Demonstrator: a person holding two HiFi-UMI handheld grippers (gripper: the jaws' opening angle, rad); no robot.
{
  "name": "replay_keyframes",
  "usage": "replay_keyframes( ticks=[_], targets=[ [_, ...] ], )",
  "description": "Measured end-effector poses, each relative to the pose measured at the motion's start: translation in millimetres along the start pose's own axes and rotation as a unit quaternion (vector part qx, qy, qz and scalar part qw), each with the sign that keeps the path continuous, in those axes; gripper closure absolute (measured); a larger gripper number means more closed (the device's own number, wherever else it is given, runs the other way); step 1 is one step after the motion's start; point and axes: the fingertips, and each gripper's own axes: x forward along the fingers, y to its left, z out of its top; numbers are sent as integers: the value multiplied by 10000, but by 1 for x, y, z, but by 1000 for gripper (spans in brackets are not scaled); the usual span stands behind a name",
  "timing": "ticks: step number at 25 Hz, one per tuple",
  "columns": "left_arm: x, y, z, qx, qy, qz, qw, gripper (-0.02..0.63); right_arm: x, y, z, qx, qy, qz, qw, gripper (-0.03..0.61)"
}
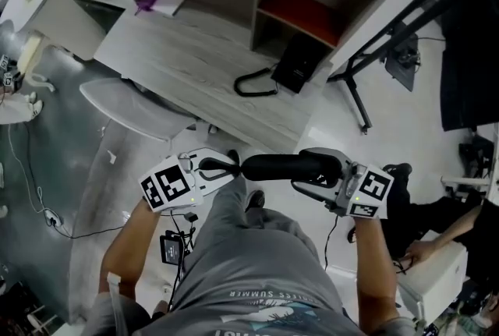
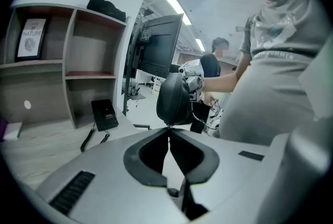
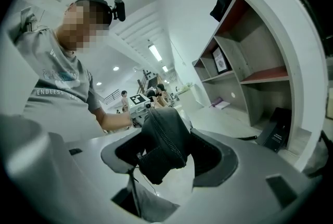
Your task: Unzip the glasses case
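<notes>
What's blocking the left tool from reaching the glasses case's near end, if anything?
Probably nothing, so likely yes. The glasses case is up in the air with open space around it, one end gripped in the right tool. The left tool's shut tips meet right at its other end.

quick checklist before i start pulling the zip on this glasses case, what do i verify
1. Right gripper clamped on the glasses case: ok, one end of the case sits between its jaws.
2. Left gripper closed at the case's other end: ok, jaws are together.
3. Zip pull actually pinched by the left gripper: cannot tell, too small to make out.
4. Zip fully closed at the start: ok where the right gripper view shows it, no gap.
5. Case clear of the desk: ok, held in the air in front of the person.
</notes>
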Motion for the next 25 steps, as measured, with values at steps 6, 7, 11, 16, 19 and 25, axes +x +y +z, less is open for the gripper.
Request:
replay_keyframes(
  ticks=[6, 7, 11, 16, 19, 25],
  targets=[
    [-15, 3, 19, -746, -730, -171, 9944, 612, -1, 7, 3, -215, 27, -51, 9998, 301],
    [-18, 2, 23, -863, -879, -250, 9921, 612, -2, 8, 5, -130, -84, -17, 9999, 301],
    [-33, -10, 55, -1763, -1975, -1197, 9569, 614, -12, 13, 21, 709, -954, 519, 9915, 301],
    [-46, -9, 71, -2713, -2820, -1992, 8985, 615, -7, 22, 11, 623, -721, 766, 9925, 304],
    [-54, -12, 83, -3077, -3261, -2475, 8589, 615, -2, 30, 6, 528, -524, 952, 9927, 307],
    [-56, -28, 103, -3317, -3723, -3066, 8108, 615, -24, 29, 51, 938, -1692, 1230, 9734, 295]
  ],
)
